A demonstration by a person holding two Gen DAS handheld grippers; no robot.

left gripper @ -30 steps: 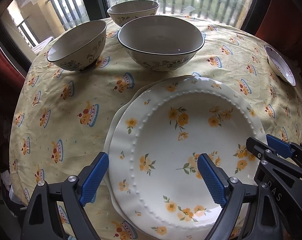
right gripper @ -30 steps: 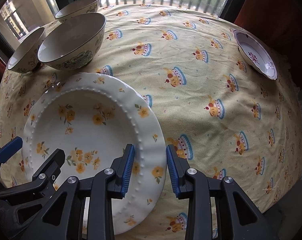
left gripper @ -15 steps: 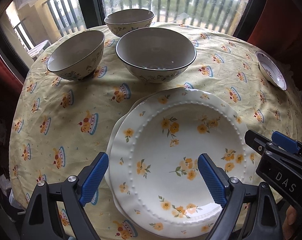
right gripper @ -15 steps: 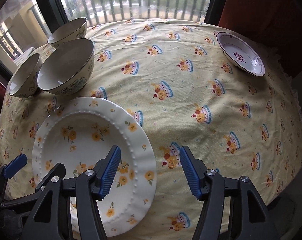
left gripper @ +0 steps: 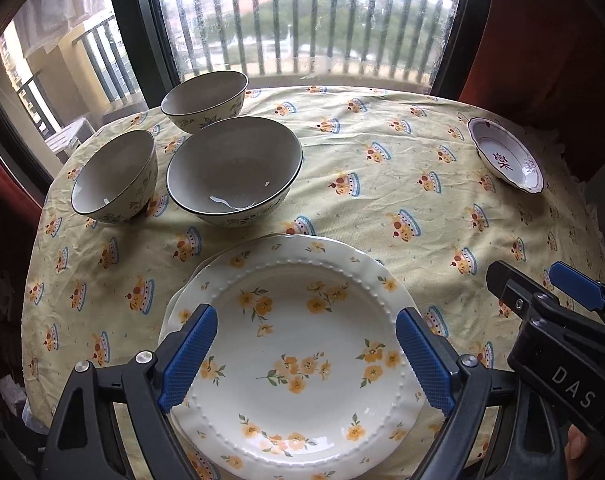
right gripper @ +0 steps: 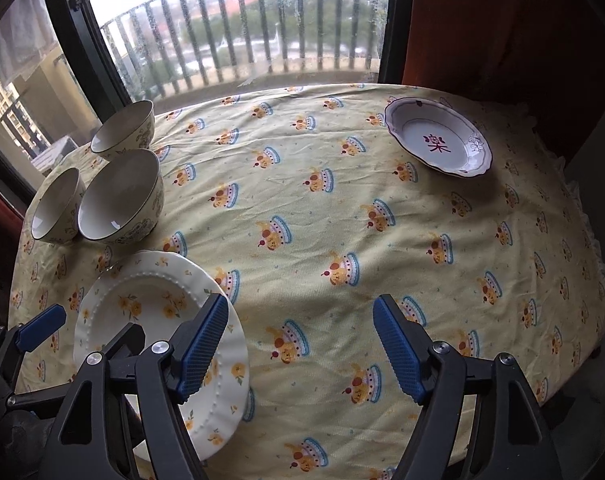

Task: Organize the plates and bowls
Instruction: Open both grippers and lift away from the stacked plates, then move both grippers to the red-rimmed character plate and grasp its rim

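Observation:
A white plate with yellow flowers (left gripper: pixel 302 320) lies on top of a second plate near the table's front edge, also in the right wrist view (right gripper: pixel 154 304). My left gripper (left gripper: pixel 304 362) hangs open above it, both blue pads clear of it. My right gripper (right gripper: pixel 300 348) is beside the plates to their right, over bare cloth; its jaws are opening with nothing between them. Three cream bowls stand behind the plates: a large one (left gripper: pixel 234 168), a smaller one (left gripper: pixel 114 176) to its left and one farther back (left gripper: pixel 204 98). A small white dish with a purple sign (right gripper: pixel 438 142) sits at the far right.
The round table wears a yellow tablecloth (right gripper: pixel 342 220) printed with cakes; its middle and right front hold nothing. A window with a balcony railing (left gripper: pixel 310 28) runs along the far side. A red curtain (right gripper: pixel 502 20) hangs at the right. The table's edge drops off close below both grippers.
The right jaws, close together at the top plate's rim a second ago, have spread wide. Both grippers have risen and drawn back, so the plates look smaller and more table shows.

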